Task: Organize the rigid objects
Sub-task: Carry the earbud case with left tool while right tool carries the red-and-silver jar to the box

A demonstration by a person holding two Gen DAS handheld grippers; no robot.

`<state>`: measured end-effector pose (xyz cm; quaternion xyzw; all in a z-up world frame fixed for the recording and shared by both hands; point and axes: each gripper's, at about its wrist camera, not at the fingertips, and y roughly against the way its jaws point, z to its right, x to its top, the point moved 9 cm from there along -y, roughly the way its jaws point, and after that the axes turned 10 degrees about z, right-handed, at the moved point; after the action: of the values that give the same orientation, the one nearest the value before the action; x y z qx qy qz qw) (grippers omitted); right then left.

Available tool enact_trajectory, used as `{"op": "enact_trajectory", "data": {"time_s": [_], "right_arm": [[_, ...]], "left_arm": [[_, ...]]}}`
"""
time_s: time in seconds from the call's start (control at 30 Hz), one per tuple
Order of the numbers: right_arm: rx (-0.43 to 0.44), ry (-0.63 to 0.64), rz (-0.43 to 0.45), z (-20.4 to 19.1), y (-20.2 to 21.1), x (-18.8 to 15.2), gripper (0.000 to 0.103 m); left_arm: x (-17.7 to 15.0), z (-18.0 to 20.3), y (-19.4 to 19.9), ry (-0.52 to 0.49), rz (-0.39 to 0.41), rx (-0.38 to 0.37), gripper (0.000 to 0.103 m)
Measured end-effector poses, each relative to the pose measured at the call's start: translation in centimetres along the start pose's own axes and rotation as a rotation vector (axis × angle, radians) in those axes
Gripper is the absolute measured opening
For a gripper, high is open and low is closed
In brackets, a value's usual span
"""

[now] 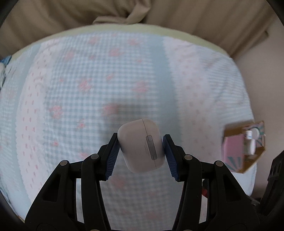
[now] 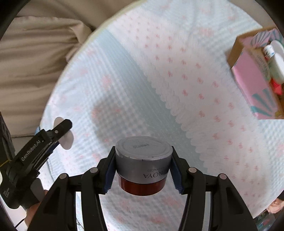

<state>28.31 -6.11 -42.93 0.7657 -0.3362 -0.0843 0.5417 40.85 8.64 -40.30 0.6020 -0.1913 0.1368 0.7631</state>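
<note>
My left gripper (image 1: pixel 141 149) is shut on a white earbud case (image 1: pixel 141 144), held above the patterned bed cover (image 1: pixel 88 80). My right gripper (image 2: pixel 142 167) is shut on a cream jar (image 2: pixel 142 163) with a silver lid and dark red base, also held above the cover. An open cardboard box (image 2: pixel 248 78) with pink and teal print holds a white bottle (image 2: pixel 276 62) and other items; it sits at the upper right in the right wrist view and at the right in the left wrist view (image 1: pixel 232 151). The left gripper also shows in the right wrist view (image 2: pixel 63 133), at the left.
The light blue and pink checked cover (image 2: pixel 159 71) spreads over the bed. Beige bedding (image 1: pixel 142 12) lies beyond its far edge and shows at the upper left in the right wrist view (image 2: pixel 35 53). The cover's right edge (image 1: pixel 248 99) drops off beside the box.
</note>
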Motion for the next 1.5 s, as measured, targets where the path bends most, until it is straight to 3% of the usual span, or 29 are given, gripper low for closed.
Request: {"op": "enact_trajectory", "data": {"time_s": [0.23, 0.5, 0.63, 0.9, 1.0, 1.27, 1.5], "right_arm": [[0.030, 0.051, 0.075, 1.3, 7.1, 2.8, 0.050], [0.043, 0.096, 0.100, 8.6, 12.7, 8.4, 0.050], [0.043, 0.123, 0.077, 13.3, 14.0, 11.3, 0.050], [-0.001, 0.170, 0.044, 23.3, 15.1, 17.9, 0.050], [-0.009, 0.174, 0.033, 26.4, 14.4, 20.1, 0.050], [-0.013, 0.145, -0.029, 33.2, 9.4, 23.2, 0.050], [0.016, 0.154, -0.075, 33.8, 5.7, 24.0, 0.050]], "left_arm": [[0.1, 7.8, 3.7, -0.049, 0.038, -0.066, 0.046], [-2.0, 17.9, 5.0, -0.063, 0.055, -0.078, 0.046], [-3.7, 23.5, 3.8, -0.001, 0.028, -0.089, 0.046], [-7.4, 34.6, -1.4, 0.016, -0.048, -0.111, 0.046], [-8.5, 37.8, -3.9, -0.022, -0.077, -0.103, 0.046], [-11.1, 40.8, -10.9, -0.089, -0.172, -0.046, 0.046], [-11.9, 39.8, -14.9, -0.137, -0.245, -0.010, 0.046]]}}
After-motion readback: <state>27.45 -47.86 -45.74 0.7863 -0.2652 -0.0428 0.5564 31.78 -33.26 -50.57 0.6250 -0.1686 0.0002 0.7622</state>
